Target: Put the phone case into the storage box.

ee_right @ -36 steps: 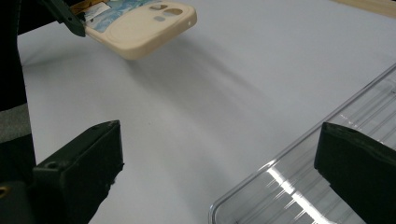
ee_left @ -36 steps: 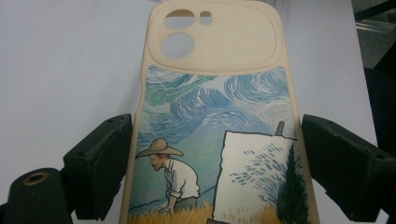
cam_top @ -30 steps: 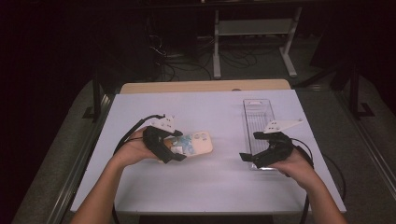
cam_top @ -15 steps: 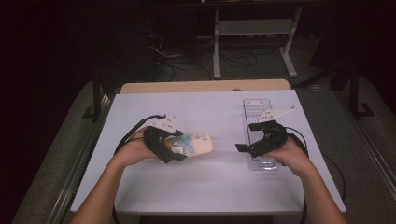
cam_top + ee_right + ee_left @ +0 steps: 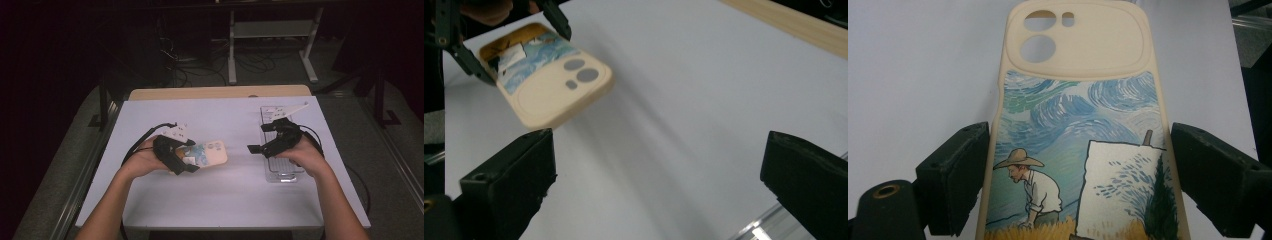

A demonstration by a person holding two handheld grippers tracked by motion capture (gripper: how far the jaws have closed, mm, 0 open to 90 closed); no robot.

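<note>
Left claw [image 5: 186, 161] is clamped on the phone case [image 5: 206, 154], one jaw pressed against each long edge, and it holds the case just above the white bench [image 5: 215, 200], left of centre. In the left gripper view the cream case [image 5: 1083, 145] faces up: a painted scene of a figure in a straw hat, swirling blue sky, and the camera cutouts at the far end. Over on the right, the right claw [image 5: 256, 149] hangs with its jaws wide apart and nothing between them, pointing across at the case. It hovers at the near end of a clear plastic tray [image 5: 281, 172] lying along the bench's right side. The right gripper view shows the case [image 5: 551, 82] tilted, well apart from those open jaws.
</note>
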